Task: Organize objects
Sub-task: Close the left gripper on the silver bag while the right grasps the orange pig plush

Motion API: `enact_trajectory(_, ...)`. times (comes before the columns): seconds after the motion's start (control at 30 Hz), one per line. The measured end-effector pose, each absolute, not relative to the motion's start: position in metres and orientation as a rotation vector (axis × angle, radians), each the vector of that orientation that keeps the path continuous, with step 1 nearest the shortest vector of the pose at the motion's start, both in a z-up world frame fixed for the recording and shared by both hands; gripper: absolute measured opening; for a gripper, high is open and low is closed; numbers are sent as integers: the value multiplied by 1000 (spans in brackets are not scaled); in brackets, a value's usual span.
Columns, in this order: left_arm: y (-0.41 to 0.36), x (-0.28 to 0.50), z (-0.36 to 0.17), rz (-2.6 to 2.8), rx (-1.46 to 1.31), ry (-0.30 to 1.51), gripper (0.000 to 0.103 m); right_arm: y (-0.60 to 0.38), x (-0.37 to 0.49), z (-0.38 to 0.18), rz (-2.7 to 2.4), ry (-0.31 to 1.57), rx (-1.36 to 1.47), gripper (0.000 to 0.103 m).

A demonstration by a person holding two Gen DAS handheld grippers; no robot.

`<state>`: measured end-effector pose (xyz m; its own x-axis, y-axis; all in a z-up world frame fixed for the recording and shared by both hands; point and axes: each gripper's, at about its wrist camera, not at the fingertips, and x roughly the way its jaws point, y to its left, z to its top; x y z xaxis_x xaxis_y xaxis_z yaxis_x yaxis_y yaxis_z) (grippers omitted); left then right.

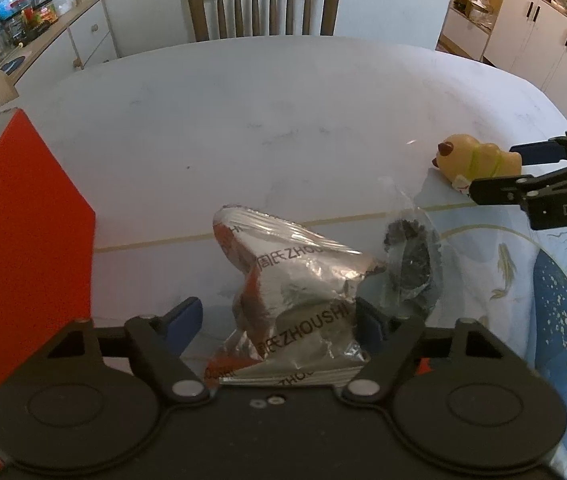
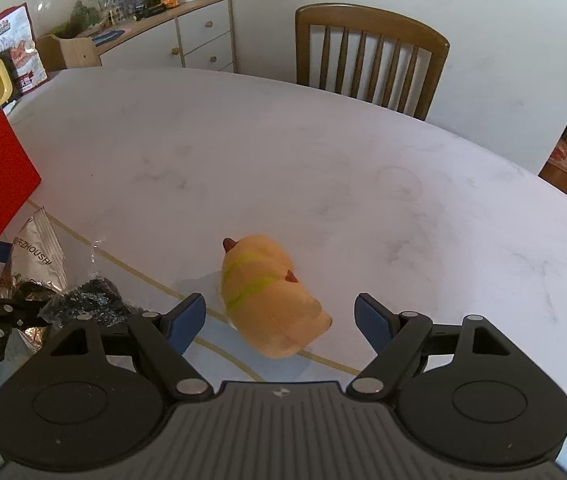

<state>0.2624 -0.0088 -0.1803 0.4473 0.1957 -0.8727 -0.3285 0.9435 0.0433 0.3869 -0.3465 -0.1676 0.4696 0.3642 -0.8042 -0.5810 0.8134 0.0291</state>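
Observation:
A crumpled silver foil snack packet (image 1: 295,292) lies at the table's near edge between the fingers of my left gripper (image 1: 277,320), which stands open; its left pad is clear of the foil. Just right of the packet rests a clear bag of dark pieces (image 1: 411,264). In the right wrist view the foil packet (image 2: 35,256) and the dark bag (image 2: 87,300) sit at the lower left. A yellow soft toy (image 2: 271,300) lies on its side between the blue pads of my right gripper (image 2: 279,308), open and not touching it. The left wrist view shows the toy (image 1: 479,160) with the right gripper (image 1: 499,171) around it.
A tall red box (image 1: 23,240) stands close on the left. A blue patterned placemat (image 1: 523,280) covers the near right of the white marble table (image 1: 243,120). A wooden chair (image 1: 263,4) stands beyond the far edge, and a cluttered sideboard (image 2: 187,28) lines the wall.

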Motion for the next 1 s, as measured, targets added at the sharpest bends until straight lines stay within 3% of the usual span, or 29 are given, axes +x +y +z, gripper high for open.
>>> enact_trajectory(0.1,-9,262,-181,321,-145,1057,72,-345,388,-170,588,916,-244,82)
enact_trajectory(0.23,-9,263,-181,305,-163,1055,60,-342,386,-173,585,924,-237,69)
enact_trajectory(0.4,-15,263,-180,298,-143,1054,52,-342,383,-172,560,916,-231,61)
enact_trajectory(1.0,-14,253,-152,303,-176,1043,46,-356,338,-132,547,876,-102,55)
